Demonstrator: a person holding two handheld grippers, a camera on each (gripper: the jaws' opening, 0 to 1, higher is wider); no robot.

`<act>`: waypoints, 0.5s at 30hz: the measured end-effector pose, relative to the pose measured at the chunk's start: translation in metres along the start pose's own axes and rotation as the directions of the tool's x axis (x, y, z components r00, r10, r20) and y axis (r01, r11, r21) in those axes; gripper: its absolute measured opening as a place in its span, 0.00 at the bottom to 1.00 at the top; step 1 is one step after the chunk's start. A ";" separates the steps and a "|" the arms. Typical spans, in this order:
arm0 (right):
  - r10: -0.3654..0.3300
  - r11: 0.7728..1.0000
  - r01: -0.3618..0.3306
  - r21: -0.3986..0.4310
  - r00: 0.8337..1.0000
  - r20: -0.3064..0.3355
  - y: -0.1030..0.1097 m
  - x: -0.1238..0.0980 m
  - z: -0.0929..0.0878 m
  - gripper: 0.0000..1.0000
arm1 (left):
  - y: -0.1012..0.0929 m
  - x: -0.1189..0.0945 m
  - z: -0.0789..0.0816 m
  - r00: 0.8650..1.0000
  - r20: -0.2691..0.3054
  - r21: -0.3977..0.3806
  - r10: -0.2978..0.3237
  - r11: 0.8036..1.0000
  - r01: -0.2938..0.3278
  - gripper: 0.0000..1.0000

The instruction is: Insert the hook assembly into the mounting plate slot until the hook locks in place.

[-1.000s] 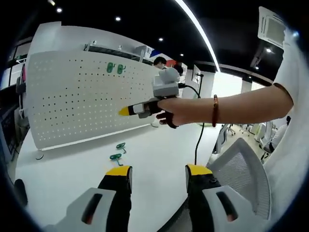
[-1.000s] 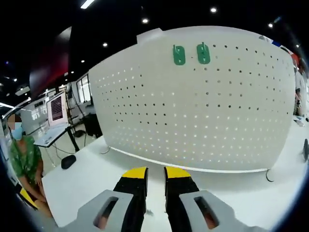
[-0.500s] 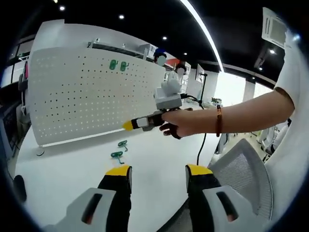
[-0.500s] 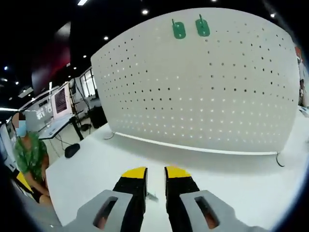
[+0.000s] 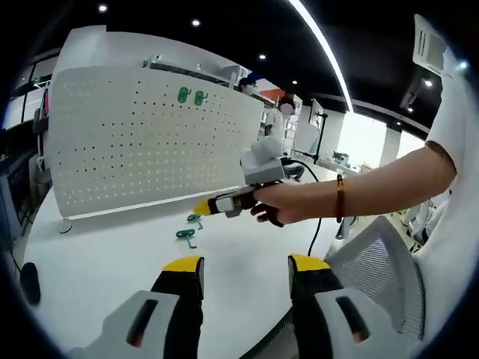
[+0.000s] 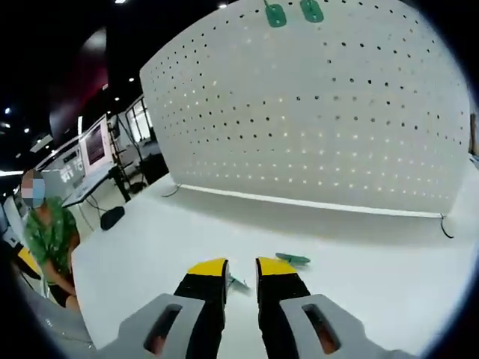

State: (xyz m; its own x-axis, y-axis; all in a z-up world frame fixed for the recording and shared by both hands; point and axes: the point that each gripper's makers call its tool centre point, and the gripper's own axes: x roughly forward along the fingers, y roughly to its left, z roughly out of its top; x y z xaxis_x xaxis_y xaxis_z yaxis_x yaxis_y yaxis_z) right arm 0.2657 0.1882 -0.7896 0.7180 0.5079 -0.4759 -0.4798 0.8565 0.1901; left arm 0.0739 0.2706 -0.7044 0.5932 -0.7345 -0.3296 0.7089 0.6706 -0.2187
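Note:
A white pegboard mounting plate [image 5: 142, 142] stands upright on the white table [image 5: 105, 262], with two green hooks [image 5: 191, 96] mounted near its top. Two loose green hooks [image 5: 185, 235] lie on the table in front of it. My left gripper [image 5: 245, 265] is open and holds nothing, well short of them. A hand holds my right gripper [image 5: 202, 207] low over the loose hooks. In the right gripper view the pegboard [image 6: 314, 127] rises ahead, and one loose hook [image 6: 293, 259] lies just past my shut right gripper [image 6: 241, 268]. A second hook [image 6: 238, 283] peeks out between the jaws.
A grey mesh chair [image 5: 374, 262] stands at the table's near right edge. A dark mouse [image 5: 30, 273] lies at the left. A seated person in a green shirt [image 6: 49, 239] is off the table's left side, near desks with monitors [image 6: 93, 146].
The right gripper has come down and forward toward the loose hooks, which now show in its view. The left gripper view has tilted slightly; its jaws stay open.

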 end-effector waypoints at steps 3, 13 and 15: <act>0.012 1.000 -0.012 0.000 1.000 -0.019 0.002 0.004 -0.007 0.14 | 0.001 -0.001 0.001 1.000 0.003 -0.002 0.006 1.000 -0.006 0.47; 0.030 1.000 -0.030 -0.007 0.995 -0.090 -0.003 0.015 -0.032 0.15 | 0.005 -0.003 -0.002 1.000 -0.005 -0.018 0.021 1.000 -0.021 0.47; 0.036 0.999 -0.038 -0.011 0.993 -0.115 -0.003 0.017 -0.037 0.16 | 0.006 -0.004 -0.002 1.000 -0.001 -0.030 0.023 0.999 -0.023 0.47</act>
State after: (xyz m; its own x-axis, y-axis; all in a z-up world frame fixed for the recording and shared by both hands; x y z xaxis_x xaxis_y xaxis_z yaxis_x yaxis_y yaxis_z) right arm 0.2613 0.1908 -0.8302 0.6374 0.5249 -0.5641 -0.5123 0.8355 0.1985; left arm 0.0750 0.2773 -0.7061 0.6090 -0.7190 -0.3351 0.6833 0.6900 -0.2387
